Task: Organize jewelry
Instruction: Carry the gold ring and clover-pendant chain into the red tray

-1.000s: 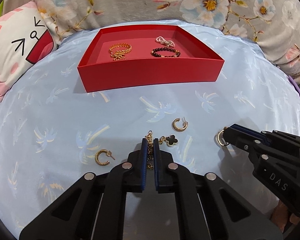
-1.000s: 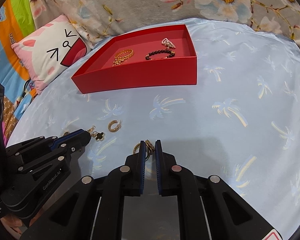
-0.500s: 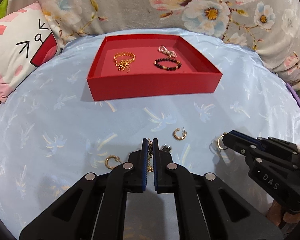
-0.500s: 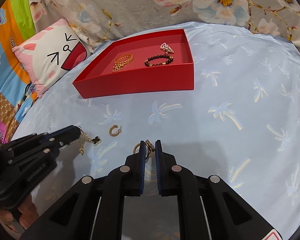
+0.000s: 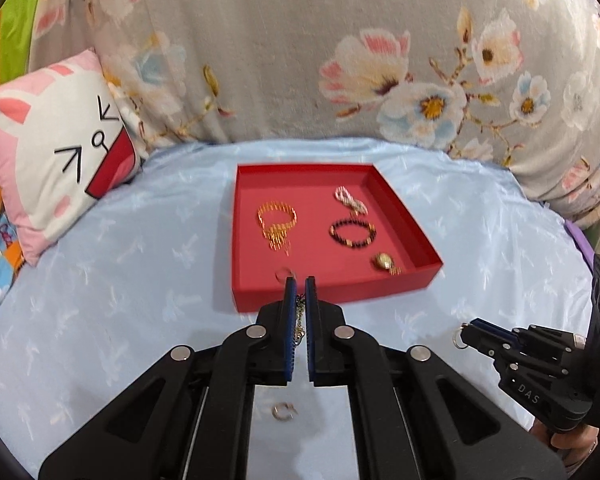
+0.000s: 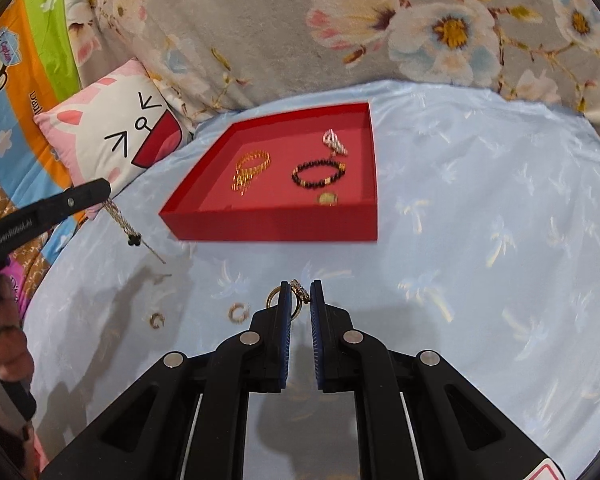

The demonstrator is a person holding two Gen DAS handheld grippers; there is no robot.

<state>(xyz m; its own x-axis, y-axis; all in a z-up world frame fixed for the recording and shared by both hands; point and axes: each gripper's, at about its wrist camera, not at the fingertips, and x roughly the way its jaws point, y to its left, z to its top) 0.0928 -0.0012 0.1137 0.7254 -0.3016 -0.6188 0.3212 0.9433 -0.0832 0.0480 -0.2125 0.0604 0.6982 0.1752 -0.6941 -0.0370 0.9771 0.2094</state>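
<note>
My left gripper (image 5: 299, 280) is shut on a gold chain necklace (image 5: 299, 322) with a black clover charm (image 6: 133, 240) and holds it in the air short of the red tray's near wall (image 5: 340, 290). It also shows at the left of the right wrist view (image 6: 100, 190). My right gripper (image 6: 299, 286) is shut on a gold hoop earring (image 6: 296, 300) above the blue cloth; it shows in the left wrist view (image 5: 466, 330). The tray holds a gold bracelet (image 5: 277, 218), a dark bead bracelet (image 5: 352, 234), a pearl piece (image 5: 350, 200) and a gold piece (image 5: 384, 261).
Two gold hoop earrings (image 6: 238, 312) (image 6: 156, 320) lie on the blue cloth; one shows below my left gripper (image 5: 283, 411). A cat cushion (image 5: 56, 160) lies at the left. A floral blanket (image 5: 340, 60) rises behind the tray.
My left gripper has lifted the necklace off the cloth and moved toward the tray. My right gripper has risen with the hoop earring.
</note>
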